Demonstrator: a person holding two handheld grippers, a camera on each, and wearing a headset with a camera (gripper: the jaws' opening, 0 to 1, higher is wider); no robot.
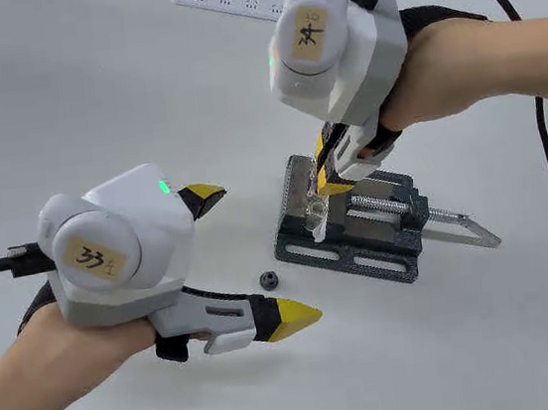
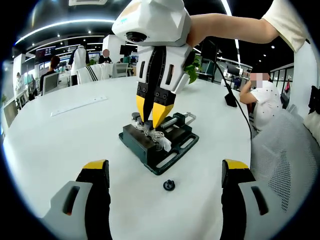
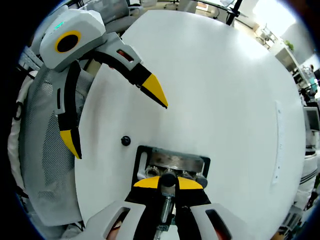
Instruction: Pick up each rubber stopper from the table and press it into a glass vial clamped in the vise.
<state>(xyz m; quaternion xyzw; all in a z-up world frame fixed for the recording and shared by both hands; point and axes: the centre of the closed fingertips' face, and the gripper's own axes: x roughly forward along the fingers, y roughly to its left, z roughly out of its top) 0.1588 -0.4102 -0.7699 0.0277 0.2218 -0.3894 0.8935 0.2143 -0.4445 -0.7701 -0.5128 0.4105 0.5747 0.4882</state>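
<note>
Right gripper pinches a black stopper right over the glass vial clamped in the green vise. Left gripper hovers beside it, jaws spread wide, with a loose rubber stopper on the white table just ahead.

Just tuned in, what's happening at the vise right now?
A person is working with two handheld grippers. The right gripper is down over the vise, its jaws closed on a dark rubber stopper right above the clamped glass vials. The left gripper hangs open just above the white table. A loose stopper lies on the table between it and the vise, not yet picked up.
</note>
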